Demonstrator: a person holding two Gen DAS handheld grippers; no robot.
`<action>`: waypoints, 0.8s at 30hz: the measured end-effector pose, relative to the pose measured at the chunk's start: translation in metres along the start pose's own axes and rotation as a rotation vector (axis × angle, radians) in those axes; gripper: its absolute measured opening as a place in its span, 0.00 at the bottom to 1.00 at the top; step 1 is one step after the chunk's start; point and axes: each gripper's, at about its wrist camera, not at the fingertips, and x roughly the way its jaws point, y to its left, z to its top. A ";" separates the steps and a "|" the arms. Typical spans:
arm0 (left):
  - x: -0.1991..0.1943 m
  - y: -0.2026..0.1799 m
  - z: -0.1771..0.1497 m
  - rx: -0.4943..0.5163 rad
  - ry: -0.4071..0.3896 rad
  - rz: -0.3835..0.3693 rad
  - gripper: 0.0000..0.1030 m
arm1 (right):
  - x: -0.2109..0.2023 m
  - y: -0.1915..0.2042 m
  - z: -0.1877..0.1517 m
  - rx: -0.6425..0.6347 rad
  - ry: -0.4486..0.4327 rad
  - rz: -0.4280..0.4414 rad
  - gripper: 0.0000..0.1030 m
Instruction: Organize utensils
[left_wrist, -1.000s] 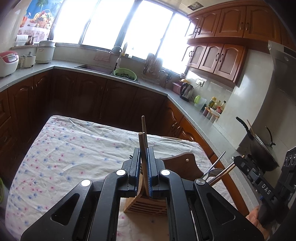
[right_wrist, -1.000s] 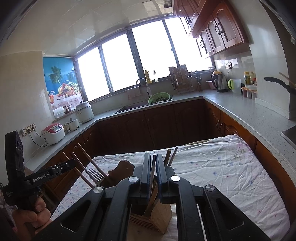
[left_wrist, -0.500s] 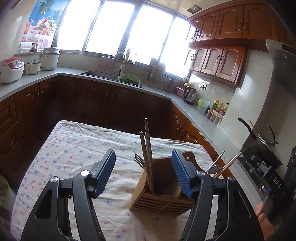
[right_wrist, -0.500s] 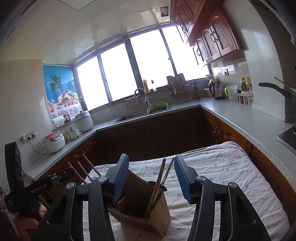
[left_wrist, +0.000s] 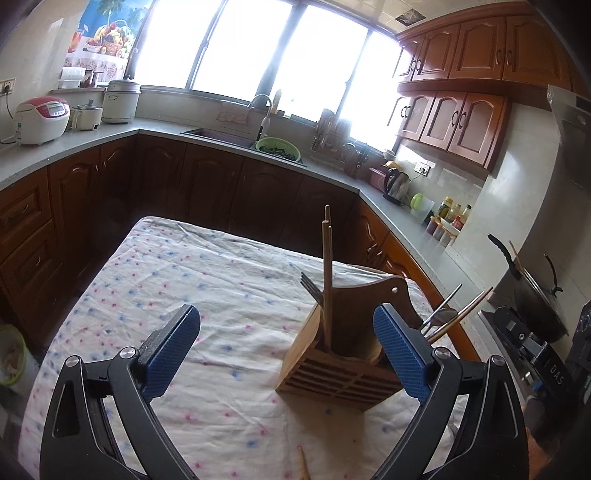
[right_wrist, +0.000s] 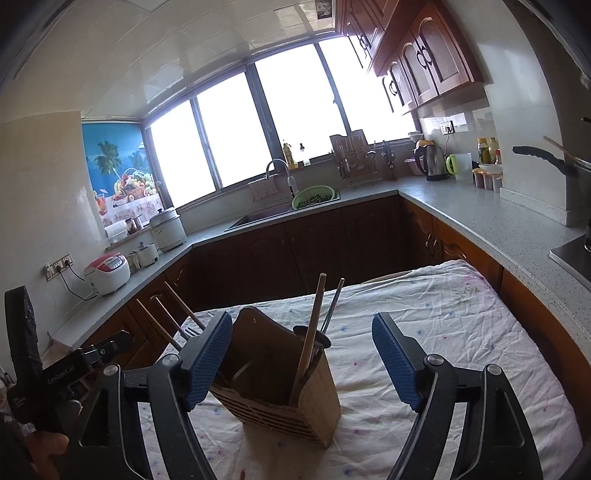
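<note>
A slatted wooden utensil holder (left_wrist: 332, 373) stands on the table's floral cloth (left_wrist: 207, 295). Two wooden chopsticks (left_wrist: 327, 280) and a fork (left_wrist: 309, 285) stand in its left compartment. A spoon and more sticks (left_wrist: 456, 314) lean out on its far right side. My left gripper (left_wrist: 286, 354) hangs just short of the holder, its jaws opening, with nothing pressed between the blue pads. In the right wrist view the holder (right_wrist: 317, 406) sits ahead of my right gripper (right_wrist: 301, 356), whose jaws are also opening and grip nothing. A wooden stick and metal handles (right_wrist: 314, 332) stand in the compartment nearest it.
One loose chopstick tip (left_wrist: 303, 461) lies on the cloth near the front edge. Dark cabinets and a grey countertop (right_wrist: 480, 218) wrap around the table. A stove with a black pot (left_wrist: 532, 295) is at the right. A person's hand (right_wrist: 44, 446) holds the left gripper's handle.
Both grippers were shut on utensil handles above the holder and have let go and spread wide. The utensils now stand loose in the holder. The left gripper has drawn back from it.
</note>
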 end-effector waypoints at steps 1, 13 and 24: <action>-0.002 0.003 -0.004 -0.005 0.013 0.004 0.94 | -0.002 -0.001 -0.004 0.003 0.007 0.004 0.78; -0.065 0.015 -0.079 0.040 0.035 0.044 0.94 | -0.061 0.000 -0.063 0.030 0.038 0.080 0.93; -0.132 0.014 -0.137 0.082 -0.064 0.111 0.98 | -0.131 0.007 -0.123 -0.060 -0.043 0.044 0.98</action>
